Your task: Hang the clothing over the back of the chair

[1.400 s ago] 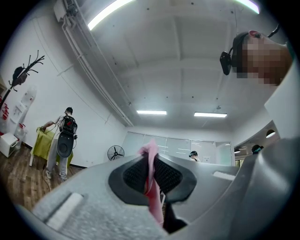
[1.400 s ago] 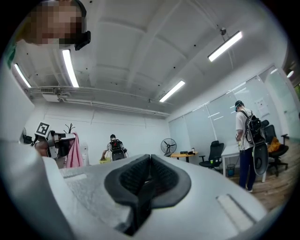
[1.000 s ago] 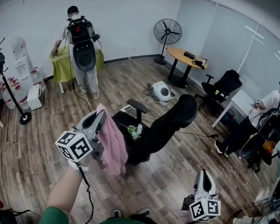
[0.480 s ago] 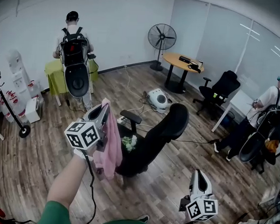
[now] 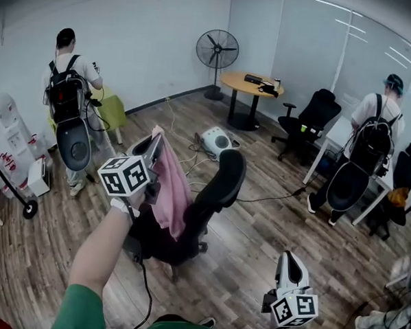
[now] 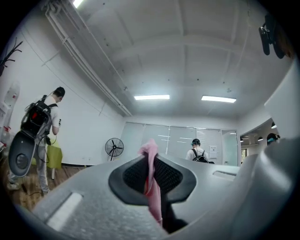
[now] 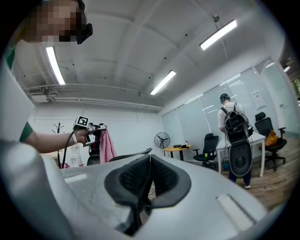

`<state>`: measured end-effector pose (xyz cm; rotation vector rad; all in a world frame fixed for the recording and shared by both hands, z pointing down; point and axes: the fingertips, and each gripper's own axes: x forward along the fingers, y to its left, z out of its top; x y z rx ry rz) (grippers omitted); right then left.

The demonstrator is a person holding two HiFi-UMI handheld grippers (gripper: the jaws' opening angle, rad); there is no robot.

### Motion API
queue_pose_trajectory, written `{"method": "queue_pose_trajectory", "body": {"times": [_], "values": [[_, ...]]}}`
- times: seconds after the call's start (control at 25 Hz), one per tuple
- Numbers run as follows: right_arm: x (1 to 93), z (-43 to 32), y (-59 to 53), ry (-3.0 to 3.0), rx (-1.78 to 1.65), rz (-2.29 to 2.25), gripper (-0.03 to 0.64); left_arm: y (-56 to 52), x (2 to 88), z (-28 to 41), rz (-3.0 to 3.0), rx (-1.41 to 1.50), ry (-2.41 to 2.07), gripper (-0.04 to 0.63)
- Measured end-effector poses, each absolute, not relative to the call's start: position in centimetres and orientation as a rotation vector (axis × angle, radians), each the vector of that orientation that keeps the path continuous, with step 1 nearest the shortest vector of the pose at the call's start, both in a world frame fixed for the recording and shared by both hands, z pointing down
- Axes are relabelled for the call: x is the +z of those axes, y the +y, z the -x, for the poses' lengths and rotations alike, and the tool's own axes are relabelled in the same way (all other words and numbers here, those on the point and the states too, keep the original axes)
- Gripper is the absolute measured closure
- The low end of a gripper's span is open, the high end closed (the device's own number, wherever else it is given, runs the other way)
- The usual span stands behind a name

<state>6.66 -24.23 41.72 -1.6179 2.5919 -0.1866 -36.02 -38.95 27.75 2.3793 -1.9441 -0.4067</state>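
Pink garment [image 5: 168, 193] pinched in left gripper [image 5: 153, 151]

chair [image 5: 218, 185] seat partly behind clothing [image 5: 168, 193], coat stand [image 5: 29, 208] cropped left

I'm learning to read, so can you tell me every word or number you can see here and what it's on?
No words or numbers can be read anywhere.
Marker cube on the left gripper: black-and-white squares only, no letters.
Marker cube on the right gripper: squares only as well.
Sheet on the glass wall: too small to read.
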Motion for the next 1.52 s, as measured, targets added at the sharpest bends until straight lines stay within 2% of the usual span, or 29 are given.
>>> {"method": "queue_pose_trajectory", "body": {"times": [0.28,0.56,0.8,1.08,1.52], "values": [[42.4,-11.1,-24.8,2.480,-0.271,1.736,0.611,-44.8,23.3,29.0,-2.518,-0.365,-1.843,0.571],[41.6,-12.3,-24.0,2.384,-0.225,1.895,0.611,-46.7,21.3,19.2,-2.684,-0.454,-1.535,0.571],[41.3,-11.9,-23.4,2.319,-0.205,2.012,0.611,-45.6,23.1,12.1,-2.786,-0.427,-1.332,0.571],[43.7,-9.6,-21.4,2.294,-0.272,2.084,0.611,-43.4,25.1,8.1,-2.790,-0.453,-1.144,0.571],[43.8,-13.9,-20.3,2.299,-0.281,2.080,0.609,-40.5,31.5,-2.1,-2.814,-0.335,-1.082,0.571]]}}
